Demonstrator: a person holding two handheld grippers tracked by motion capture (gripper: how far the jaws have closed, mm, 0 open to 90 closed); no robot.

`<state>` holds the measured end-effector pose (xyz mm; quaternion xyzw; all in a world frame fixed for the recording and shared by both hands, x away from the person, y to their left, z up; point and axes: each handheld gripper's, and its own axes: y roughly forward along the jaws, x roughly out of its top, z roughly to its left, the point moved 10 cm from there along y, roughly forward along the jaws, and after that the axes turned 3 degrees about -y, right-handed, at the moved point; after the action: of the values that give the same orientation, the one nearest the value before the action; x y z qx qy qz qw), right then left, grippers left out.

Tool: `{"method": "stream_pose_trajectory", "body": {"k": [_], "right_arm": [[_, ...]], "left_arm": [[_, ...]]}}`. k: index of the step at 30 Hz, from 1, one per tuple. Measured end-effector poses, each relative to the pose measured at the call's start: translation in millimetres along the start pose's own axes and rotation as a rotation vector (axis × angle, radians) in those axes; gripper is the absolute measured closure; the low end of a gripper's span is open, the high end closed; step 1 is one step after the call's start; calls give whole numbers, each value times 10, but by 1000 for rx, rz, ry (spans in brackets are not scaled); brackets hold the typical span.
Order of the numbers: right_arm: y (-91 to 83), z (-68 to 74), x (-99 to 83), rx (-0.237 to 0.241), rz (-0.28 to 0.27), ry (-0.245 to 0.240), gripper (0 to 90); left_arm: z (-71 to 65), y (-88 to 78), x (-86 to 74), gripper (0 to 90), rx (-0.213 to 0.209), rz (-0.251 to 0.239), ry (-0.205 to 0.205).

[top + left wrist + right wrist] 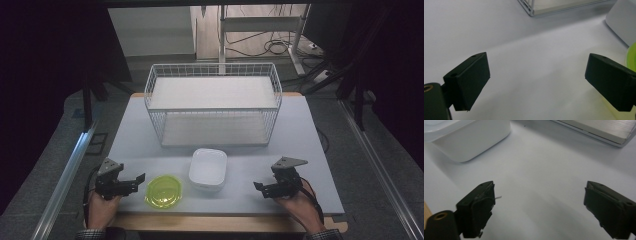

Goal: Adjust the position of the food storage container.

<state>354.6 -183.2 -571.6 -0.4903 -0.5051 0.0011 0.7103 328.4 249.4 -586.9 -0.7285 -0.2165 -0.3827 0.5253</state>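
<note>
A yellow-green plate (163, 191) lies near the table's front edge, left of centre. Just beyond it to the right sits a white square dish (208, 169). My left gripper (136, 181) rests low at the front left, pointing right toward the plate, jaws wide apart and empty; in the left gripper view the plate's green rim (632, 58) shows behind the right jaw. My right gripper (260, 189) sits at the front right, pointing left, open with nothing between its pads. The white dish (466, 137) shows at the upper left of the right gripper view.
A white wire basket (213, 102) with a shelf stands at the back middle of the pale table (300, 135). Its lower frame (541, 10) (599, 132) shows in both gripper views. Bare tabletop lies between the two grippers and the basket.
</note>
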Motion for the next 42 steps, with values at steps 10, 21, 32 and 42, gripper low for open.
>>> {"method": "stream_pose_trajectory", "body": {"k": [10,21,32,42], "right_arm": [[18,82,33,44,-1,-5,249],[21,133,42,66,6,-9,284],[47,132,20,59,19,-16,287],[63,134,10,55,23,-20,288]], "left_arm": [[-23,5,3,39,-4,12,-10],[-65,-76,74,49,-47,-24,-26],[-285,-201,204,289,-90,-74,36],[-698,-406,340,721,-236,-89,61]]}}
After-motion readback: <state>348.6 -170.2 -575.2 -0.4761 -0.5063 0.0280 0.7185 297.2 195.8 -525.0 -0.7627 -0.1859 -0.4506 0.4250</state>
